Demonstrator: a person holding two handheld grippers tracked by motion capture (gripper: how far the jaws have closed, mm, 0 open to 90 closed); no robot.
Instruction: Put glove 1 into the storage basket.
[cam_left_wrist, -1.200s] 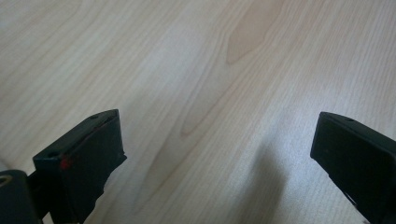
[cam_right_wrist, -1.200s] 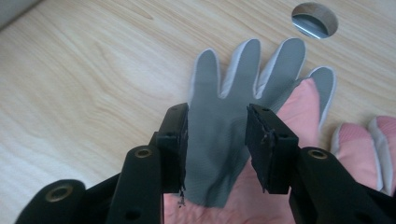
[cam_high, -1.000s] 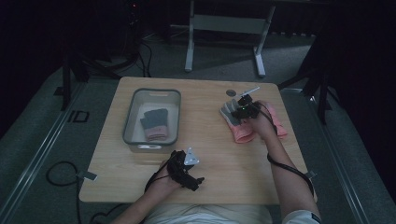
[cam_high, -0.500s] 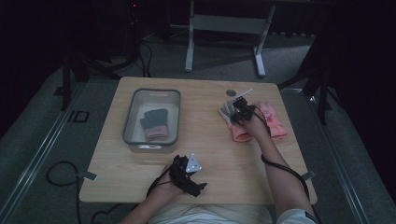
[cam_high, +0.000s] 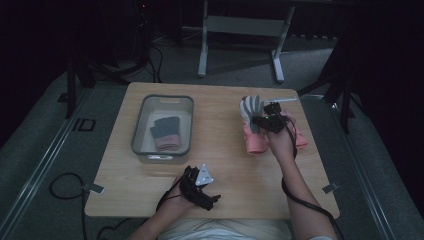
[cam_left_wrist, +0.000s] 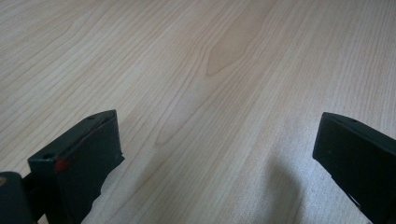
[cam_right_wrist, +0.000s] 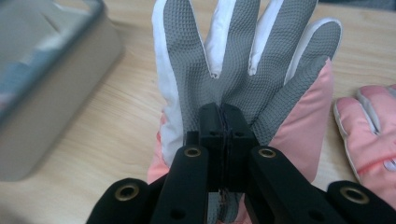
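Note:
A pink glove (cam_high: 254, 141) with a grey textured palm (cam_right_wrist: 243, 60) and white finger sides is at the table's right side. My right gripper (cam_high: 260, 120) (cam_right_wrist: 223, 122) is shut on its palm, pinching the fabric just below the fingers. The glove's fingers point away from the person. A second pink glove (cam_high: 300, 137) (cam_right_wrist: 369, 133) lies flat just to the right of it. My left gripper (cam_high: 212, 196) (cam_left_wrist: 215, 154) rests near the table's front edge, its jaws wide open over bare wood with nothing between them.
A grey bin (cam_high: 165, 98) (cam_right_wrist: 46, 93) stands at the table's left middle, with a grey and pink glove (cam_high: 166, 132) lying in it. The wooden table (cam_high: 225, 170) has dark floor around it, and a metal stand (cam_high: 240, 25) is behind it.
My right gripper has shut on the grey-palmed glove and moved left and up with it, uncovering the second pink glove on the right. The left gripper has stayed put.

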